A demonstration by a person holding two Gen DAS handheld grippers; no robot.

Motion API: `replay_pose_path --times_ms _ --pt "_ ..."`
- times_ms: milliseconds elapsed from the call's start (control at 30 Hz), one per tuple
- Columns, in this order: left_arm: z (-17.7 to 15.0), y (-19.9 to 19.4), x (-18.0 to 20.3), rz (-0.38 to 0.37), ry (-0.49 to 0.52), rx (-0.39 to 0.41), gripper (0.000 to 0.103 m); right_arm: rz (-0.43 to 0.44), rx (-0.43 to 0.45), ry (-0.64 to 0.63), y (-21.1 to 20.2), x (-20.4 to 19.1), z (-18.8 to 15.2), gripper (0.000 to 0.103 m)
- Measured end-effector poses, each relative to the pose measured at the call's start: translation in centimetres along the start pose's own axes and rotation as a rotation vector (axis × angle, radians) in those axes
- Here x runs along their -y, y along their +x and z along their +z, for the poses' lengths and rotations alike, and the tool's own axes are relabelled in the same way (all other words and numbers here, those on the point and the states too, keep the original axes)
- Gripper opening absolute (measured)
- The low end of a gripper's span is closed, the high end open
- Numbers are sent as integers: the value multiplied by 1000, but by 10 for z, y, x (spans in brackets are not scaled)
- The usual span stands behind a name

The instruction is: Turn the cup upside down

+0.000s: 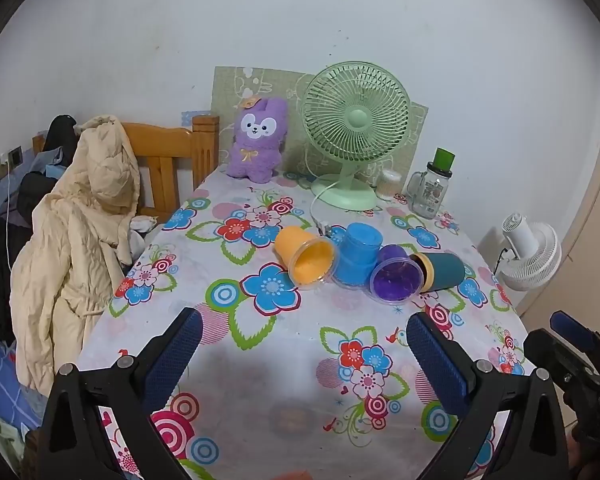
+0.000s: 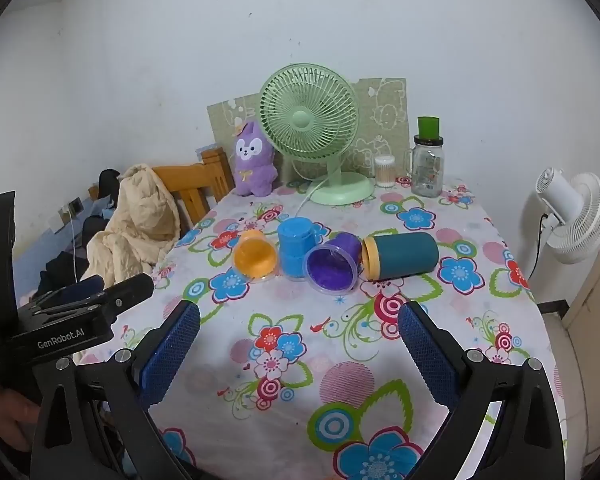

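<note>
Several cups sit mid-table on the floral cloth. An orange cup [image 1: 306, 256] [image 2: 255, 256] lies on its side, mouth toward me. A blue cup [image 1: 358, 254] [image 2: 297, 250] stands upside down. A purple cup [image 1: 396, 278] [image 2: 334, 266] lies on its side, mouth toward me. A dark teal cup with a yellow rim [image 1: 440, 272] [image 2: 400, 256] lies on its side. My left gripper [image 1: 302, 330] is open and empty, well short of the cups. My right gripper [image 2: 300, 322] is open and empty, also short of them.
A green desk fan [image 1: 354, 132] [image 2: 312, 128], a purple plush toy [image 1: 258, 140], a cotton swab jar [image 2: 385, 171] and a glass jar with a green lid [image 2: 427, 160] stand at the far edge. A wooden chair with a beige coat [image 1: 80, 232] is left. A white fan [image 2: 572, 216] stands right.
</note>
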State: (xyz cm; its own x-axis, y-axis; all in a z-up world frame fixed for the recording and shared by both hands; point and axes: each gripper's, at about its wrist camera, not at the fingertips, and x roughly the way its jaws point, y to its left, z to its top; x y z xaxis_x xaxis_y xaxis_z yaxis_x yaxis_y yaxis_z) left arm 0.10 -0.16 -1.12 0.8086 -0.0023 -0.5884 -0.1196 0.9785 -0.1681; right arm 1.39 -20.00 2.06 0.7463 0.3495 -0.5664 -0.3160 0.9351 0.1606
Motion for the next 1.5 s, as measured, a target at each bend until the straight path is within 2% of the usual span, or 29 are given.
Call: replay_pose_path --times_ms 333,567,767,800,900,1233,1300,1500 --pt "-3 5 -7 6 -12 -17 103 0 -25 1 8 -1 -3 100" --pt "-10 15 -12 0 -21 -60 103 2 -54 -2 22 -1 -5 100" --pt "-11 41 -18 14 -31 -123 103 -9 -126 2 56 3 3 100" --pt "-11 45 -20 17 -35 -128 103 -1 -109 1 61 4 5 100" --pt "-9 56 -26 23 -41 -144 103 -5 -155 -9 78 3 11 100" --pt "12 101 -29 43 -19 -182 103 9 -213 -63 145 -2 39 100" --pt "15 109 -27 47 -9 -192 103 -21 -229 -94 158 -1 45 100" --pt "24 129 -24 50 -5 -213 103 -25 -254 -122 197 1 68 100"
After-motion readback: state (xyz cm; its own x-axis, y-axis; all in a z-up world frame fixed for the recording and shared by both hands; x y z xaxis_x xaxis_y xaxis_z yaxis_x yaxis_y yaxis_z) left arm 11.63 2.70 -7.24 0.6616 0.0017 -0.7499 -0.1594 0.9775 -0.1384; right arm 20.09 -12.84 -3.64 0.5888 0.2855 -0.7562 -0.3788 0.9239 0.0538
